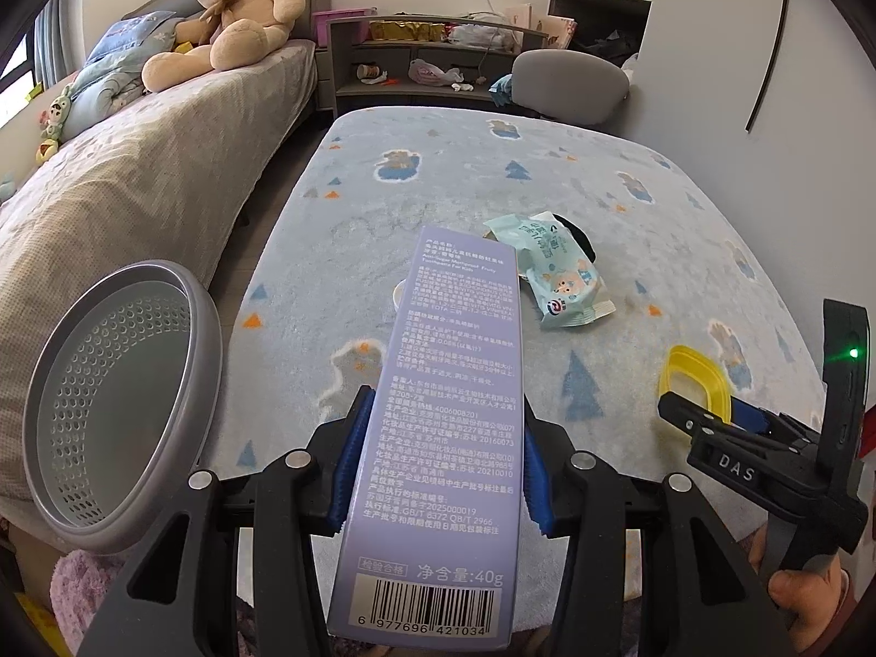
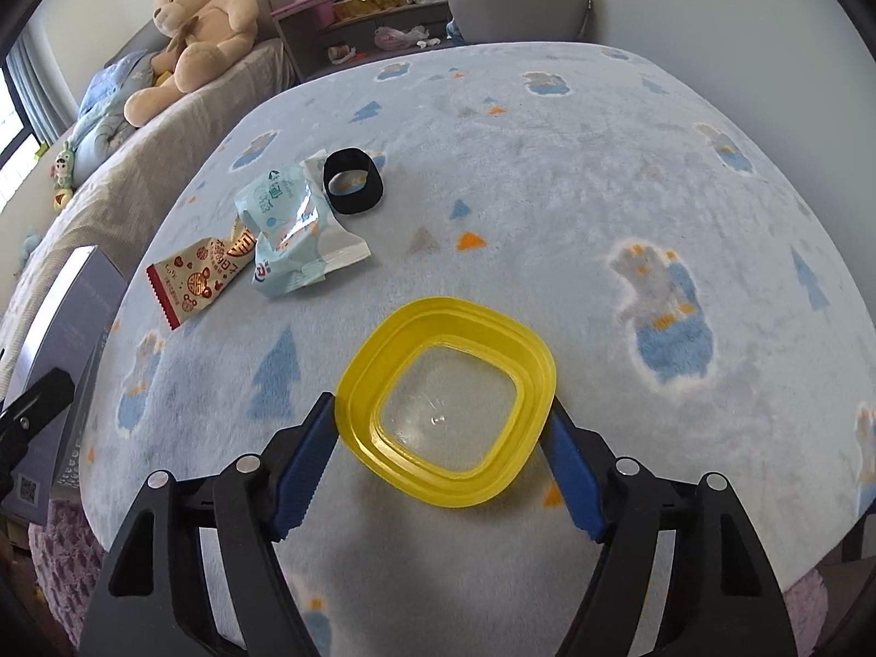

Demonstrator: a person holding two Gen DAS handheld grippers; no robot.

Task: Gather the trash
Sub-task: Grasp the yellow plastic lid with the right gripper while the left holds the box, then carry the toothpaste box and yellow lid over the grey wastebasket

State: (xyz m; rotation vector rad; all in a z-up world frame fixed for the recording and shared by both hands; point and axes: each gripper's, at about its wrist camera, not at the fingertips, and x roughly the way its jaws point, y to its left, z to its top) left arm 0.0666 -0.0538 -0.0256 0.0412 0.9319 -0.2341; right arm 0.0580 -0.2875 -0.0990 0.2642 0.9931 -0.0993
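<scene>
2 handheld tongs are at work over a tabletop (image 2: 547, 175) covered in a pale blue fleece printed with bears and trees.

In the left wrist view, the left tongs (image 1: 435, 471) at lower centre pinch a tall lavender toothpaste carton (image 1: 449, 416) by its 2 long sides, barcode end nearest the camera. The carton stands off the cloth, tilting away toward the middle of the frame. At lower left sits a round grey perforated bin (image 1: 117, 410), its open mouth tipped toward the camera, beside a bed (image 1: 137, 175) with a teddy bear (image 1: 235, 11).

In the right wrist view, the right tongs (image 2: 443, 454) at lower centre close on a yellow square plastic lid (image 2: 446, 405) with a clear middle; both blue pads touch its outer rim. Whether the lid is lifted or lies on the cloth cannot be told.

Left on the tabletop, at upper left of the right view: a pale blue snack wrapper (image 2: 295, 230), a red and cream wrapper (image 2: 202, 274) partly tucked under it, and a black ring-shaped band (image 2: 353, 180) just beside them.

Judged from this, the step in hand is carrying gripped trash to the bin. The carton looks closest to being dropped: the next move calls for swinging the left tongs toward the lower left, over the bin mouth, then spreading them. The long carton may catch the rim unless it goes in end first. The 2 wrappers and the band are not yet collected.
</scene>
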